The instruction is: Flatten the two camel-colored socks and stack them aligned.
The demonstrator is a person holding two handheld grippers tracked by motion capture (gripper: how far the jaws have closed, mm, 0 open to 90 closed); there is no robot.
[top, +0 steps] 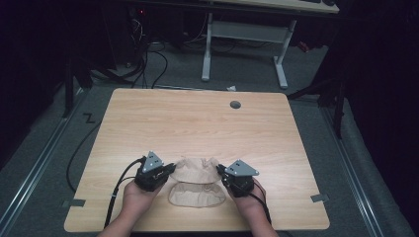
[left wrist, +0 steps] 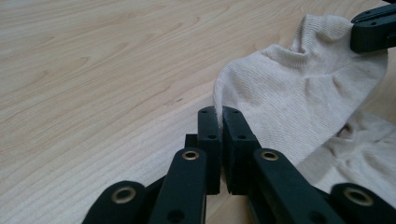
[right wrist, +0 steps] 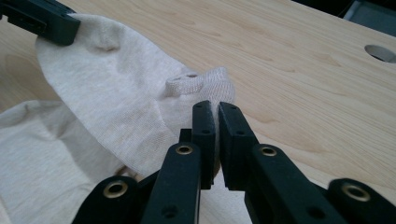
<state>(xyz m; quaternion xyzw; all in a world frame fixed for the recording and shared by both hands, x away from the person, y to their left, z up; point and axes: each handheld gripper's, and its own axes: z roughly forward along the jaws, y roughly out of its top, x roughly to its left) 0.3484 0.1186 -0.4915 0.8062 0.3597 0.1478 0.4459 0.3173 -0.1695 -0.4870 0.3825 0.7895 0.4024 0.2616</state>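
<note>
Two socks lie near the front edge of the counter (top: pixel 148 118), one flat (top: pixel 196 194) and the other (top: pixel 197 169) lifted partly over it, just behind. I have the left claw (top: pixel 170 169) pinched shut on one end of the upper sock (left wrist: pixel 299 98), its jaws pressed together with a fold of knit caught at the tips. My right claw (top: pixel 220 170) is clamped the same way on the opposite end, beside the little cuff opening (right wrist: pixel 191 84). Holding both ends lets me stretch the fabric between the claws, so it hangs in a shallow arch instead of slumping onto the flat sock (right wrist: pixel 42 154) below.

I judge the point is to line one sock up over the other: with the grips at opposite ends, I can steer it square and lay it down without wrinkles. Behind the socks the counter is bare up to the grommet hole (top: pixel 235 104), so I have room to shift.
</note>
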